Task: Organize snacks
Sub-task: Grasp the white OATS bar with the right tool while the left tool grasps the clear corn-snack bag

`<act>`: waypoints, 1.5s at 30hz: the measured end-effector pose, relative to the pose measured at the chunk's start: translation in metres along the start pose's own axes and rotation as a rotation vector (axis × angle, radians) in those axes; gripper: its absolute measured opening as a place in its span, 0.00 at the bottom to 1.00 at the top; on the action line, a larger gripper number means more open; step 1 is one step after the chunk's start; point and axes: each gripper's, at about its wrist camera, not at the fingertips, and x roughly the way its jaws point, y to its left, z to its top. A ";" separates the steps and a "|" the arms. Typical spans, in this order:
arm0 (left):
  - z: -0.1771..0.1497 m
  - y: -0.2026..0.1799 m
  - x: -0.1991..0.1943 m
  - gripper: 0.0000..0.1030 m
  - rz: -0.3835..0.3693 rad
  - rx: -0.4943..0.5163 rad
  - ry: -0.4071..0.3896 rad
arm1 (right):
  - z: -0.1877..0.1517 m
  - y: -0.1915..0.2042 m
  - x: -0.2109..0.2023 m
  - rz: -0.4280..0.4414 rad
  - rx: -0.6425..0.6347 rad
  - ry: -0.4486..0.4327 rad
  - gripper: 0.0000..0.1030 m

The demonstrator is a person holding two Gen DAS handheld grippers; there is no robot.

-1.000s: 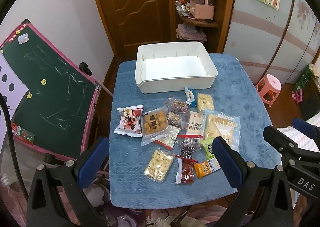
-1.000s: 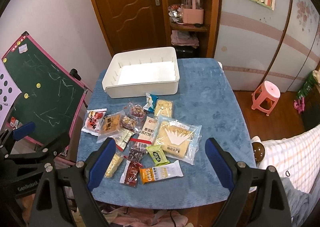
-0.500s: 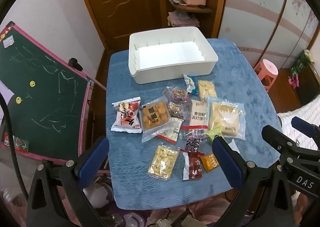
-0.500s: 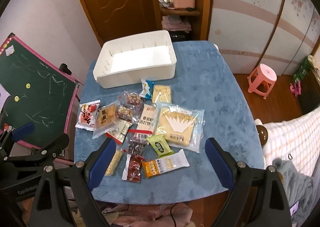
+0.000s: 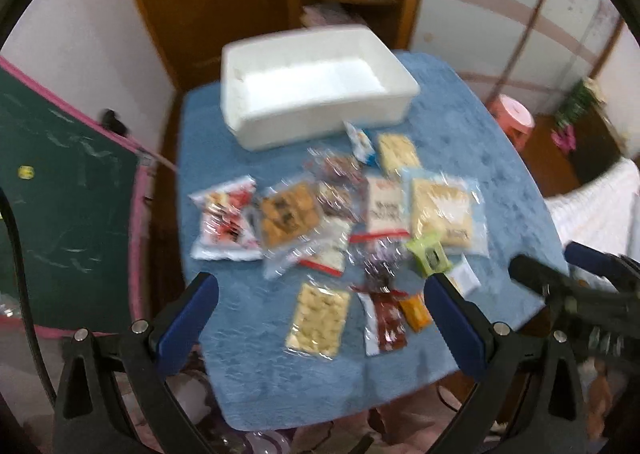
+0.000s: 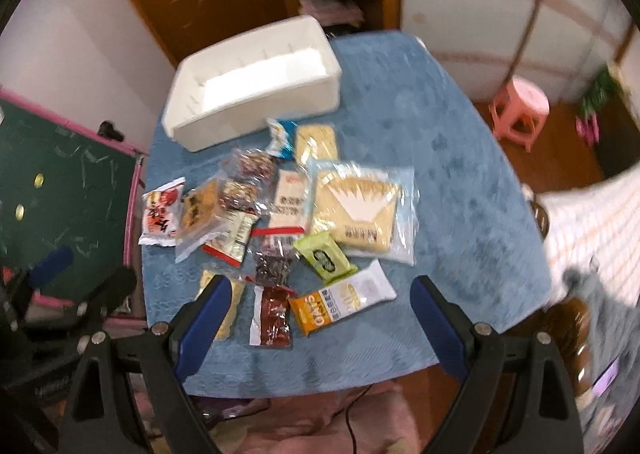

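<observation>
Oat bar (image 6: 342, 300) just ahead of gaping, empty right tongs (image 6: 320, 318), long axis slanting up-right; left tongs (image 5: 320, 306) equally agape.

"OATS" readable on orange-white bar wrapper (image 6: 342, 306); other packet print too blurred.

Motion blur smears both views, so we cannot read the print on most snack packets. A pale biscuit pack (image 6: 224, 306) slips behind our right gripper's (image 6: 320, 308) left finger. An orange oat bar (image 5: 416, 312) is half hidden by our left gripper's (image 5: 320, 302) right finger. Both handles are cropped below.
</observation>
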 end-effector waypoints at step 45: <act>-0.063 0.018 0.203 0.61 -0.071 0.037 0.409 | -0.047 -0.069 0.177 0.009 0.444 0.335 0.41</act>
